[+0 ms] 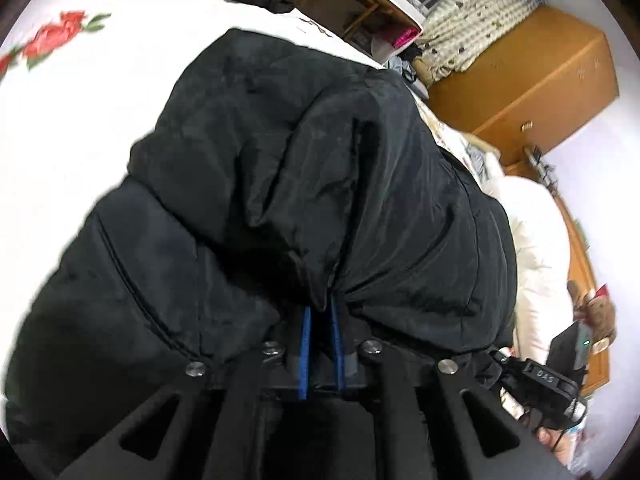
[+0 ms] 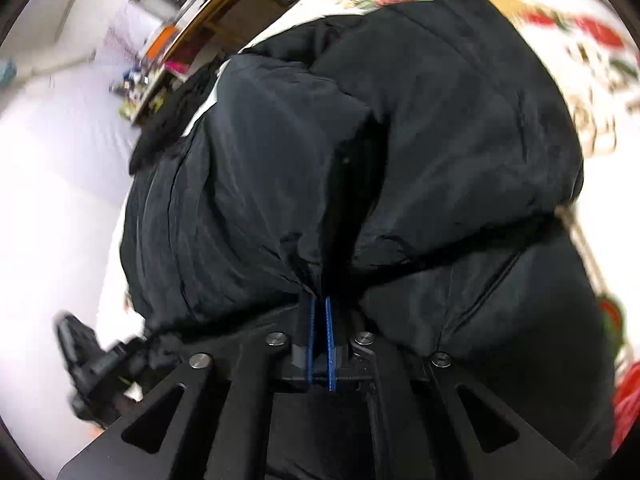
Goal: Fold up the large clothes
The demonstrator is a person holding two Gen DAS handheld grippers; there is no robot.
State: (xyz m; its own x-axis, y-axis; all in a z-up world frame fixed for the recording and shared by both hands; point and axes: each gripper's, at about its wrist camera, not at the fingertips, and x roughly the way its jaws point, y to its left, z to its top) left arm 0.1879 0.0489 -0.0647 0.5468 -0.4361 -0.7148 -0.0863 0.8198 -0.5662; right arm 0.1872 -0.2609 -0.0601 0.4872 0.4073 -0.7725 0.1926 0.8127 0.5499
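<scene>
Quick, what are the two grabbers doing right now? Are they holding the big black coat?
Left gripper: closed, pinching a bunch of the black puffy coat.
Right gripper: closed, pinching the same coat too.

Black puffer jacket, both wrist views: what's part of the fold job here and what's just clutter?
In the job:
- black puffer jacket, lying on the floral bedsheet
- left gripper, jaws pinching jacket fabric
- right gripper, jaws pinching jacket fabric

Lying about:
- wooden cabinet
- wooden desk
- white pillow
</scene>
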